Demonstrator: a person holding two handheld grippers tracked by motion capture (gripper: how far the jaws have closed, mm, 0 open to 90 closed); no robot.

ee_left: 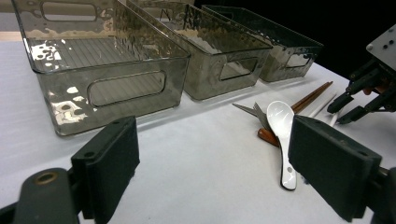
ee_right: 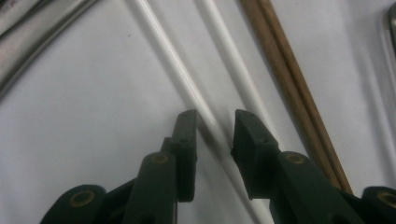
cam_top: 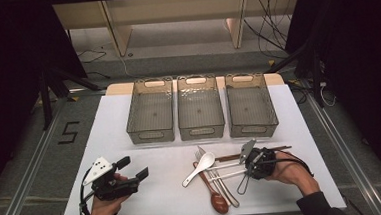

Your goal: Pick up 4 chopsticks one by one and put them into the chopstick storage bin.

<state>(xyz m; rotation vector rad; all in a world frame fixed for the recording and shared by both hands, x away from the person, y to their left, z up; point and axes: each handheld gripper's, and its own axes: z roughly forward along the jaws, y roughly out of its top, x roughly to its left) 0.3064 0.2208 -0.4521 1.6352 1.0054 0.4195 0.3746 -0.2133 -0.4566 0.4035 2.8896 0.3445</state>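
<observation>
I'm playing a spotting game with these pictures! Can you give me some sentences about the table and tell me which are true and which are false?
1. Three see-through bins stand side by side at the far side of the table. True.
2. The white spoon lies inside the middle bin. False: it lies on the white table, in the pile of cutlery.
3. The right gripper has a white chopstick between its jaws. True, though the jaws are not yet pressed on it.
4. The left gripper holds a fork. False: its jaws are wide open with nothing between them.
5. Brown chopsticks lie beside the white ones. True.
</observation>
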